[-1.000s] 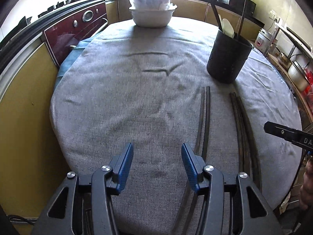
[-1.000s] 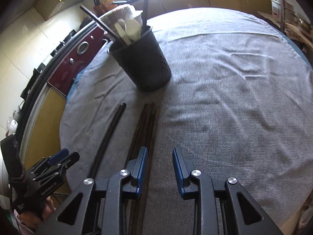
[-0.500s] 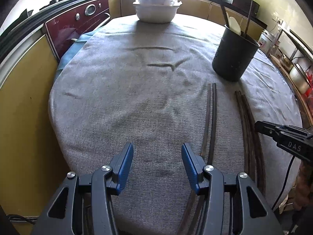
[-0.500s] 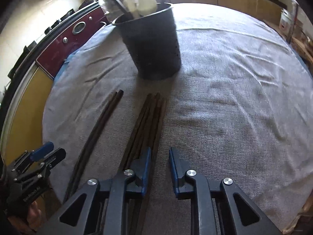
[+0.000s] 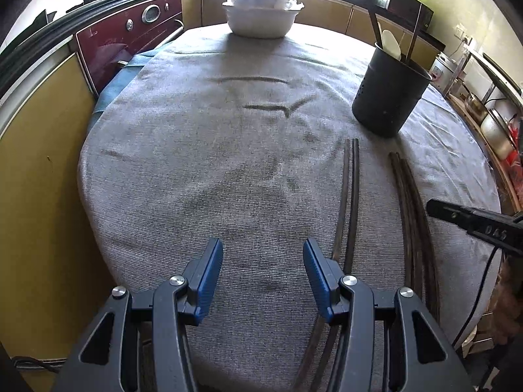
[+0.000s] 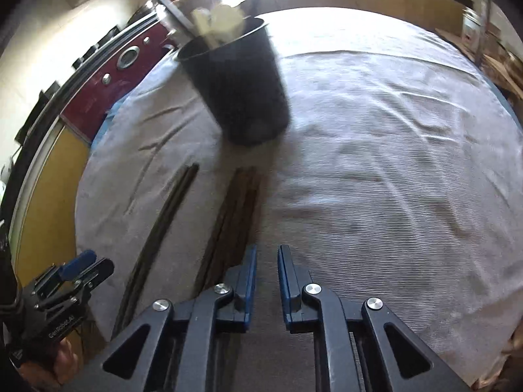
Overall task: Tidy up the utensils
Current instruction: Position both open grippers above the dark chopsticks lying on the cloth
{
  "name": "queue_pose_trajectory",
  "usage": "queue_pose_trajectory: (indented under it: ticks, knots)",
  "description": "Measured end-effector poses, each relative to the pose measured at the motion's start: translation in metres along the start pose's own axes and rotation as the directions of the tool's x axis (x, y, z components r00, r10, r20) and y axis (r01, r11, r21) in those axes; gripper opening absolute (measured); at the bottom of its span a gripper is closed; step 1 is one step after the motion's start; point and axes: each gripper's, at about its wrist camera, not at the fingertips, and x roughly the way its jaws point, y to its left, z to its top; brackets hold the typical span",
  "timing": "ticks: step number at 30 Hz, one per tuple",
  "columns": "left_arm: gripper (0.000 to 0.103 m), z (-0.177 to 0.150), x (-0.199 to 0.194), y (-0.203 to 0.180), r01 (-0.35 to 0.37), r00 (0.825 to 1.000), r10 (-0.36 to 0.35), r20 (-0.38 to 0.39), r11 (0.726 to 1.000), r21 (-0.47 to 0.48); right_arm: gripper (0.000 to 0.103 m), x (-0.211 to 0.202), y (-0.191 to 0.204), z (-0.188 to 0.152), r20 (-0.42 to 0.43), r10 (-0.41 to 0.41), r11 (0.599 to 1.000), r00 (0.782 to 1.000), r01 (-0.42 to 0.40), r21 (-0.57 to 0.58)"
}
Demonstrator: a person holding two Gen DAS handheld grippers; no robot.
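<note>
I have the right hand-held gripper (image 6: 264, 261) low over the cloth-covered surface (image 6: 392, 163), its jaws closing with only a narrow gap left and nothing between them yet. The bundle of dark chopsticks (image 6: 235, 209) lies just to the left of the left pad in the right wrist view, running up toward the black utensil holder (image 6: 238, 91) in the upper middle of that frame. A second pair of chopsticks (image 5: 351, 196) lies further left in that frame, apart from the bundle.

My left hand-held gripper (image 5: 261, 277) hangs spread about halfway over bare cloth at the bottom of its own view, pinching nothing.

As I judge it, the step is picking up the bundle to drop it into the holder, and the jaws are closing off target. To do it well I would reopen slightly, shift left until the sticks sit between the pads, come down so the tips brush the cloth, then close across the bundle near its middle so it lifts level. The cloth may snag; the holder already carries spoons (image 5: 390, 44), so entry should be steep.
</note>
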Motion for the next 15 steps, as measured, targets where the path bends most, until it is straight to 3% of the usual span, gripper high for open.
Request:
queue_pose_trajectory:
  ticks: [6, 10, 13, 15]
  knots:
    - [0.052, 0.002, -0.001, 0.001, 0.0, 1.0, 0.0, 0.002, 1.0, -0.007, 0.014, 0.006, 0.017, -0.001, 0.013, -0.072, 0.995, 0.997, 0.072, -0.071]
    - [0.052, 0.006, 0.003, 0.001, -0.003, 1.0, 0.003, -0.004, 1.0, -0.005, 0.014, 0.01, 0.007, 0.007, 0.001, -0.113, 0.993, 0.994, 0.113, -0.035]
    - [0.052, 0.01, 0.008, -0.002, -0.002, 1.0, 0.002, -0.012, 1.0, 0.005, 0.012, 0.013, 0.004, 0.019, -0.008, -0.1, 0.995, 0.995, 0.1, -0.023]
    - [0.052, 0.011, 0.008, -0.003, 0.005, 1.0, -0.005, -0.011, 1.0, 0.007, 0.014, 0.009, 0.001, 0.024, -0.01, -0.026, 0.999, 1.0, 0.027, 0.031]
